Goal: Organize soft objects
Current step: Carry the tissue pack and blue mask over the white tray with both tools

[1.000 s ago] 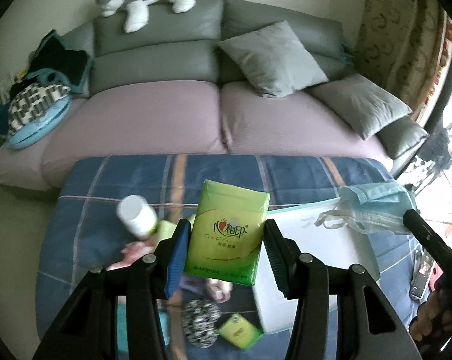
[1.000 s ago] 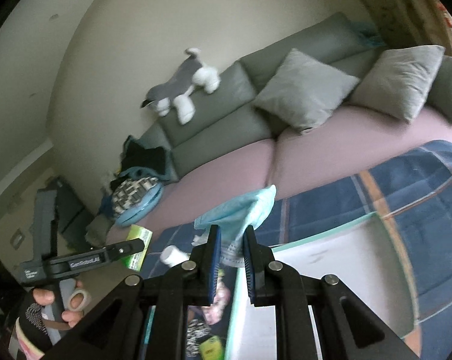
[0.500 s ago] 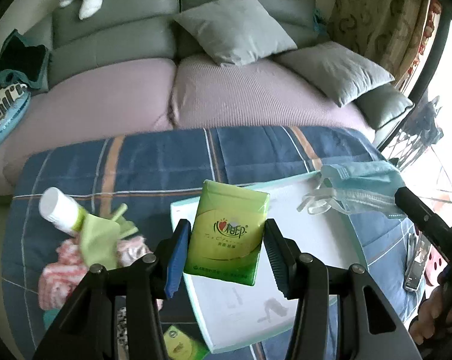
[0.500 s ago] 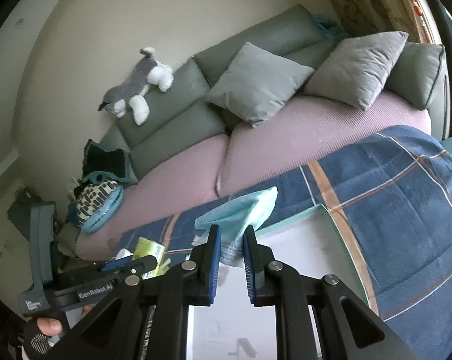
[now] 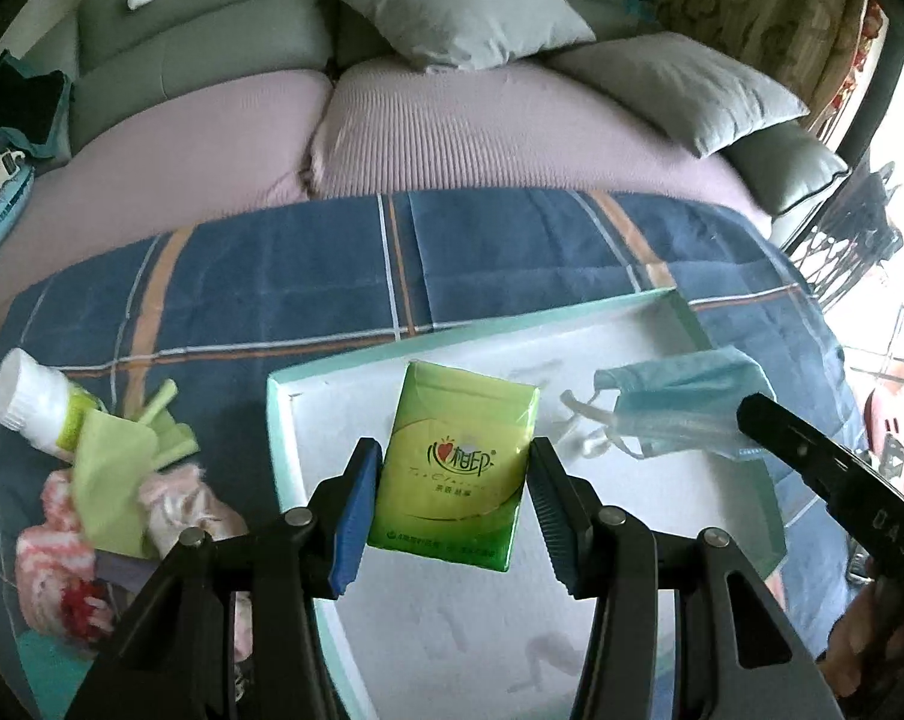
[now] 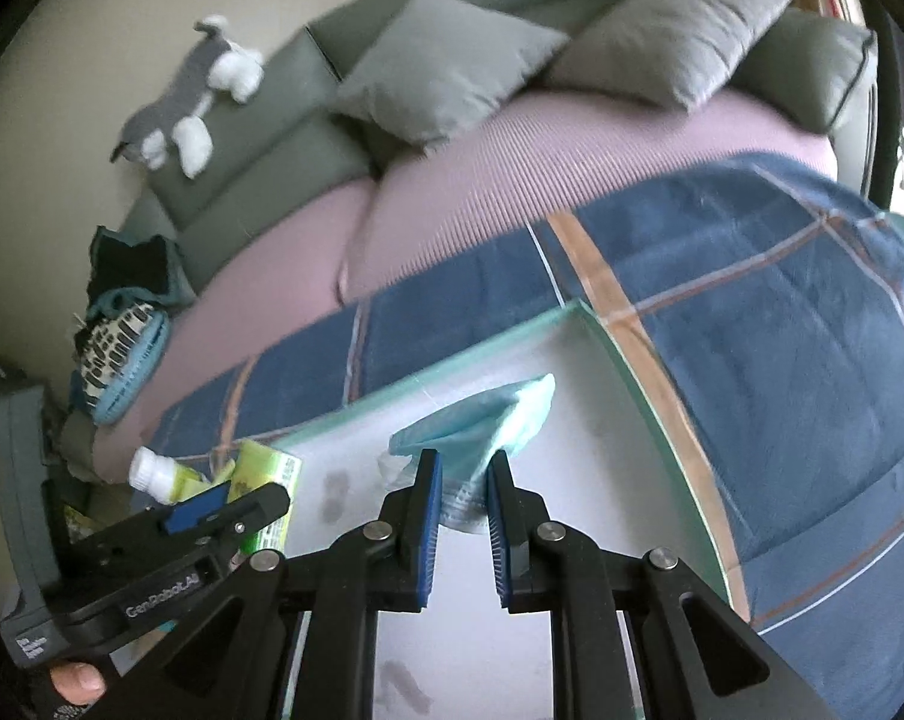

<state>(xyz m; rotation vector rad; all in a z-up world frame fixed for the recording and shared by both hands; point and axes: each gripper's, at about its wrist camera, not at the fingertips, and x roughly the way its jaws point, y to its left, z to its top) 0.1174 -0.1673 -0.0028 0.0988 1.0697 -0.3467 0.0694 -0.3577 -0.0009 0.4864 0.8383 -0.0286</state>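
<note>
My left gripper [image 5: 455,480] is shut on a green tissue pack [image 5: 455,468] and holds it above the near left part of a white tray with a mint rim [image 5: 488,336]. My right gripper [image 6: 461,480] is shut on a light blue face mask [image 6: 482,420] and holds it over the tray's [image 6: 572,480] middle. The mask [image 5: 680,408] and the right gripper's black finger [image 5: 812,468] show at the right of the left wrist view. The left gripper [image 6: 224,504] with the tissue pack [image 6: 266,492] shows at the left of the right wrist view.
The tray lies on a blue plaid blanket [image 5: 272,276]. Left of the tray lie a white bottle [image 5: 32,402], a green cloth [image 5: 110,468] and a pink-and-white knit item [image 5: 62,558]. Behind is a sofa [image 5: 452,120] with grey cushions [image 5: 458,0] and a plush toy [image 6: 188,102].
Both grippers have moved forward and lower over the tray, the left one rightward from the pile of items. Each keeps its hold.
</note>
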